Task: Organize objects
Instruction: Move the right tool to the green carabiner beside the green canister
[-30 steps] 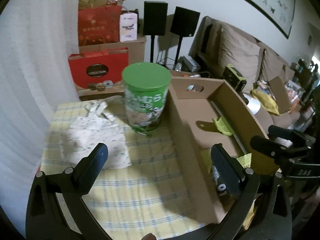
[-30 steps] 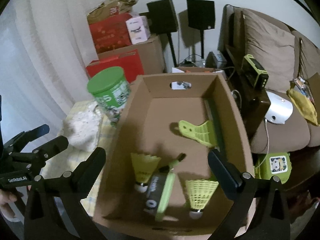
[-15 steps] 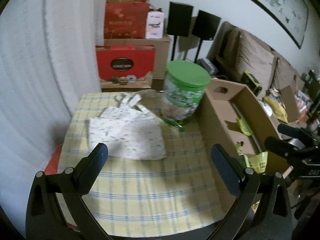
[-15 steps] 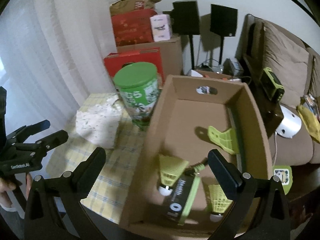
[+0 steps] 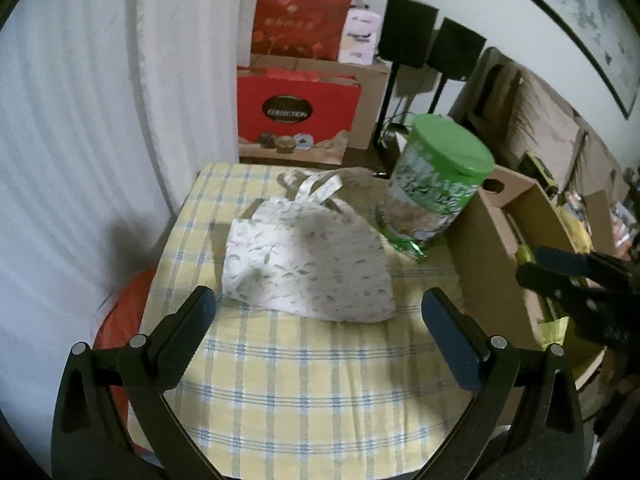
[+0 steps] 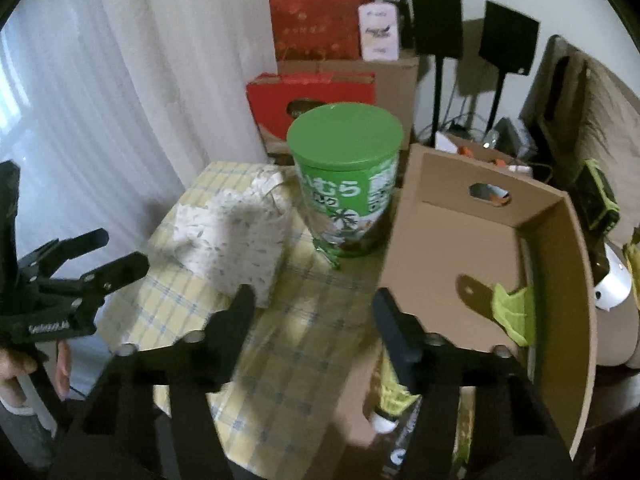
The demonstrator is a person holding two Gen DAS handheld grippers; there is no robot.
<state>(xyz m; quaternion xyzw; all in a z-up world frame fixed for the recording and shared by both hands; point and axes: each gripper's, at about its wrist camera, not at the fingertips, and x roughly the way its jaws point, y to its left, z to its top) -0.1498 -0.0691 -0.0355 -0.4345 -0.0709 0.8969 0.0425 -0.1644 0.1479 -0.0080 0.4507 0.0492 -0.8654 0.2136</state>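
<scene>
A white cloth bag point(image 5: 308, 256) with a leaf print lies on the yellow checked tablecloth point(image 5: 304, 392). It also shows in the right wrist view point(image 6: 232, 240). A green-lidded can point(image 5: 436, 188) stands upright between the bag and an open cardboard box point(image 6: 472, 248); the can also shows in the right wrist view point(image 6: 344, 176). The box holds a green clip point(image 6: 508, 304) and shuttlecocks, partly hidden. My left gripper point(image 5: 320, 320) is open, empty, just short of the bag. My right gripper point(image 6: 314, 314) is open, narrower than before, empty, above the cloth beside the box wall.
Red gift bags point(image 5: 296, 104) and cardboard boxes stand behind the table by a white curtain point(image 5: 80, 120). Two black speakers point(image 6: 436, 20) on stands and a sofa point(image 5: 560, 128) are at the back right. An orange object point(image 5: 124, 312) lies on the floor left of the table.
Both grippers have swung left, away from the box. The left one now faces the cloth bag; the right one now faces the can and its jaws have narrowed.
</scene>
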